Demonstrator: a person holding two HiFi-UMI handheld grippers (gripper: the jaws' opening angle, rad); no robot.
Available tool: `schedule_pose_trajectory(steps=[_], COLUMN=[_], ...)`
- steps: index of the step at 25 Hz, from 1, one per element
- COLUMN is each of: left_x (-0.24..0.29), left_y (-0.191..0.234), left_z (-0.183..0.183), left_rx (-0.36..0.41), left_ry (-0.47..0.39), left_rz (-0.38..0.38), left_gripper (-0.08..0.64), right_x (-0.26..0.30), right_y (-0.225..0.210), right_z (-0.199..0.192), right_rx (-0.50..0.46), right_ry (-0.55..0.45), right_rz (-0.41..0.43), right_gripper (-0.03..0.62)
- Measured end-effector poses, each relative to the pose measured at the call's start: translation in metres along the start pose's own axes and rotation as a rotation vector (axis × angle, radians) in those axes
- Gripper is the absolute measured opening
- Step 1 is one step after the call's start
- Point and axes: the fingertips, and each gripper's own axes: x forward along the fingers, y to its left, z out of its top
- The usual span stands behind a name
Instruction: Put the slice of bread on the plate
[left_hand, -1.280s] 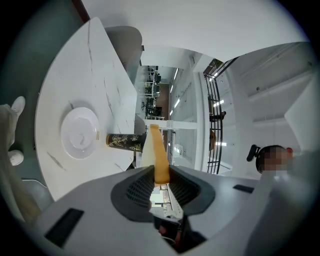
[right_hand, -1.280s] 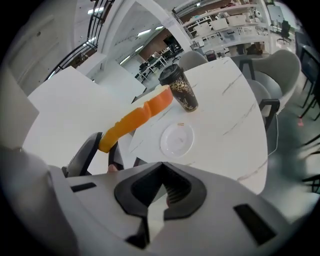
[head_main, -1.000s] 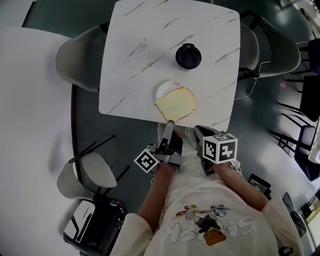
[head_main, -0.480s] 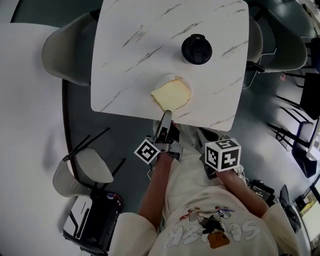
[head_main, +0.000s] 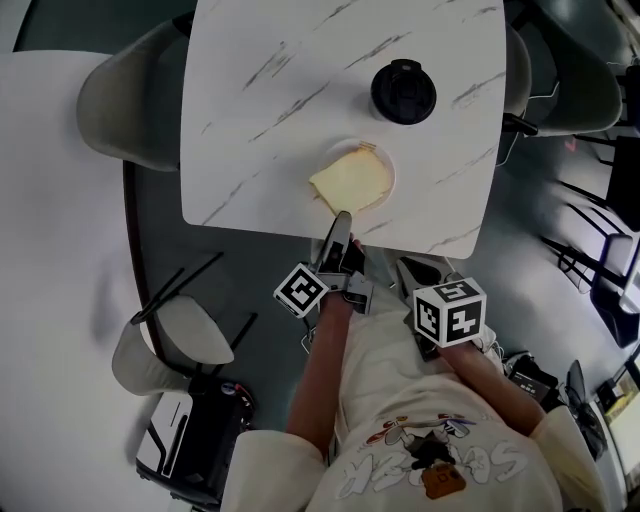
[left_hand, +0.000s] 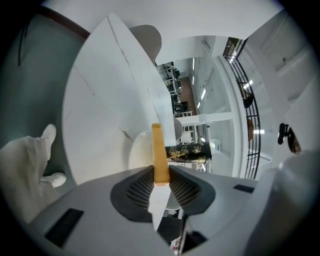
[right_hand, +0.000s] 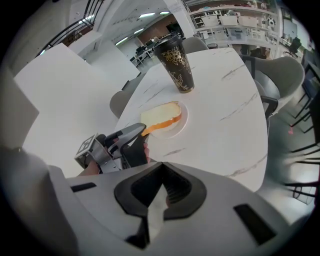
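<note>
- Head view: the slice of bread (head_main: 352, 182) covers most of the white plate (head_main: 386, 165) near the desk's (head_main: 260, 120) front edge. Of the black cup (head_main: 403, 92) behind it, only the lid shows.
- Left gripper view: the left gripper's (left_hand: 161, 169) fingers (left_hand: 140, 187) grasp the slice by its crust, seen edge-on; gold pattern shows on the cup's side.
- Right gripper view: the right gripper's (right_hand: 163, 167) fingers (right_hand: 138, 192) are clenched together on nothing, short of the desk. The slice reaches from the left gripper onto the plate.
</note>
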Motion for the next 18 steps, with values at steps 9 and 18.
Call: schedule_pose_trajectory(steps=[9, 18], left_x=[0.003, 0.004], left_y=[0.009, 0.017], left_z=[-0.003, -0.013], left_rx=[0.201, 0.561], left_ry=[0.102, 0.284], left_rz=[0.158, 0.295], left_gripper=[0.253, 0.331], right_x=[0.000, -0.004], right_y=[0.003, 0.003], right_z=[0.001, 0.000], right_rx=[0.017, 0.032], right_ry=[-0.003, -0.024], right_rz=[0.024, 0.031], right_gripper=[0.003, 0.003])
